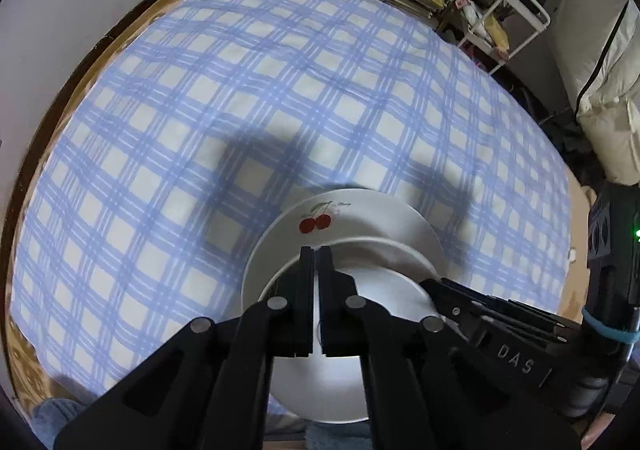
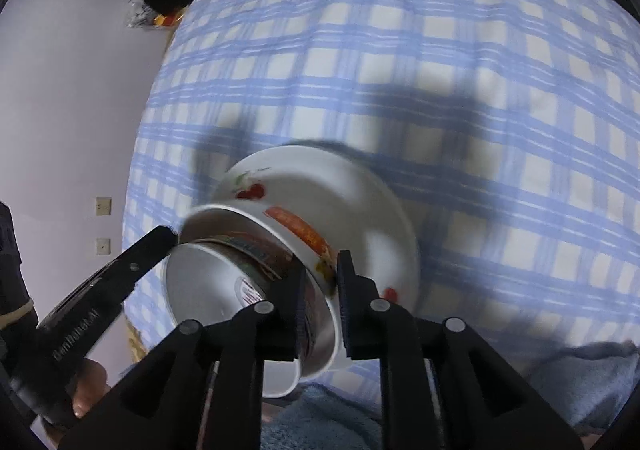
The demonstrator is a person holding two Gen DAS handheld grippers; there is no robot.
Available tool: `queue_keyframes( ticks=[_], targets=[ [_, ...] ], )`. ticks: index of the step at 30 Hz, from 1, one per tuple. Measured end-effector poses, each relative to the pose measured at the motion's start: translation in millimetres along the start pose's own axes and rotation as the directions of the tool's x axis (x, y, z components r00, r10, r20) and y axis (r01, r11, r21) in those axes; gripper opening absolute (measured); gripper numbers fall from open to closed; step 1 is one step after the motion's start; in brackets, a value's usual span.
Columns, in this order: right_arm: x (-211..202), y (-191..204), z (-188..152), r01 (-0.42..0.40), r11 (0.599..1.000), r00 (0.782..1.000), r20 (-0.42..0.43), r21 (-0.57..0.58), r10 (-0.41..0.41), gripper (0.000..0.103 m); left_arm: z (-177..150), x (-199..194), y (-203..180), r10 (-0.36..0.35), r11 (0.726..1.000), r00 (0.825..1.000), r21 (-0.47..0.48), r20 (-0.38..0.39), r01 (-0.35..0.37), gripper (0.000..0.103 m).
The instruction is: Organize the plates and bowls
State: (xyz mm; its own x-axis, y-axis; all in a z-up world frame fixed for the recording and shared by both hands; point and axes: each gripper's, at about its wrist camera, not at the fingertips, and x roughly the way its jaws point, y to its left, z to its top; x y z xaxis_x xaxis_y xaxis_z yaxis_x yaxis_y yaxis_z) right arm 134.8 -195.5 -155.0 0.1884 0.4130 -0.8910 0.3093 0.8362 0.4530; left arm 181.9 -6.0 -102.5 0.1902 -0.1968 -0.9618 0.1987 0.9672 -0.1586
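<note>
Bowl (image 2: 280, 250) rim between right gripper (image 2: 320, 290) fingers (image 2: 352, 310)

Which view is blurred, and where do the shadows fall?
Right wrist view: motion blur smears the bowl and the checked cloth; left wrist view: sharp, the cherry plate is crisp; both views: dark gripper shadows lie on the cloth beyond the dishes, and the fisheye bends the table's edges.

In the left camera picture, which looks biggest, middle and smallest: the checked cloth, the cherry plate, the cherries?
1. Checked cloth, by far the biggest.
2. Cherry plate.
3. Cherries, tiny, painted on that plate.
</note>
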Motion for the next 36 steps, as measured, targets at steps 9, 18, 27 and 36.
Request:
queue_keyframes(
  ticks=[9, 18, 27, 36],
  targets=[
    [-42.9, 10.2, 0.0, -0.024, 0.995, 0.988, 0.152, -0.101, 0.039, 0.015, -8.5, -20.8, 16.2, 0.049, 0.999, 0.995, -0.015, 0.083, -0.048, 0.009],
    [-98.1, 16.6, -49.7, 0.073, 0.966, 0.923, 0.385, -0.248, 0.029, 0.064, -61.8, -75.2, 13.1, 0.245, 0.96, 0.924, 0.058, 0.295, -0.273, 0.019],
    [-131.0, 8.8, -100.2, 0.156, 0.947, 0.827, 0.562, -0.282, 0.031, 0.091, -118.9, -115.4, 3.3, 0.296, 0.923, 0.809, 0.065, 0.508, -0.378, 0.068],
    [-149.2, 1.9, -137.8, 0.197, 0.939, 0.713, 0.698, -0.284, 0.061, 0.103, -158.3, -137.9, 0.8, 0.263, 0.935, 0.715, 0.01, 0.648, -0.354, 0.092]
  ],
)
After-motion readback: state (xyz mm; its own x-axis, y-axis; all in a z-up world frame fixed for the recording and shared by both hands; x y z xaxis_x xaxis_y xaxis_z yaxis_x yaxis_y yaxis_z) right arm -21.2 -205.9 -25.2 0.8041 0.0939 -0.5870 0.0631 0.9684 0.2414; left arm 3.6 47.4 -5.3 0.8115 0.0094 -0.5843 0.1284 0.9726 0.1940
